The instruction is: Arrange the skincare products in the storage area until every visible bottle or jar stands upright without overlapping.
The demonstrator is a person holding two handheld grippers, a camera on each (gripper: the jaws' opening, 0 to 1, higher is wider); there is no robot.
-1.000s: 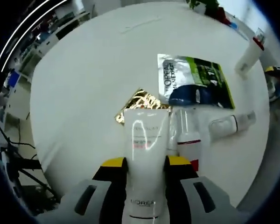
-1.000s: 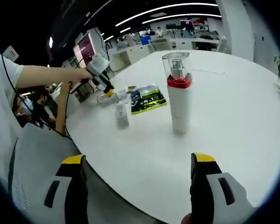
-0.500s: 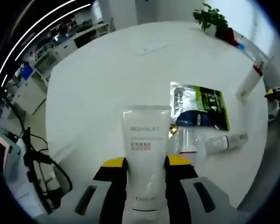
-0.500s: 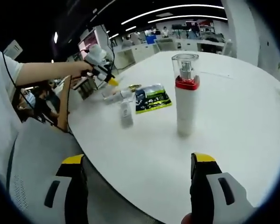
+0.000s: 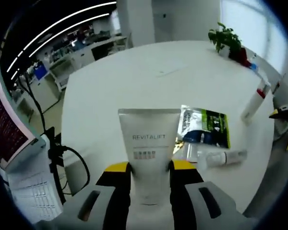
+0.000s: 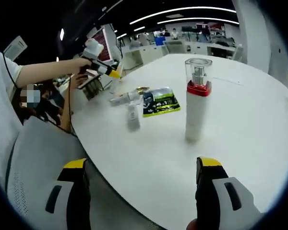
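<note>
In the left gripper view, the left gripper (image 5: 149, 167) is clamping a white tube (image 5: 148, 148) reading "REVITALIFT", held above the white table (image 5: 134, 81). Past it a green and blue sachet (image 5: 205, 127) is lying flat, with a small clear bottle (image 5: 220, 156) lying on its side beside it. A red-collared pump bottle (image 5: 255, 99) is standing farther right.

In the right gripper view, the right gripper (image 6: 141, 179) is hanging open, jaws wide apart, nothing between them. The pump bottle (image 6: 197, 106) is standing upright, clear cap on. A small white bottle (image 6: 133, 117) is standing near the sachet (image 6: 160, 101).
</note>
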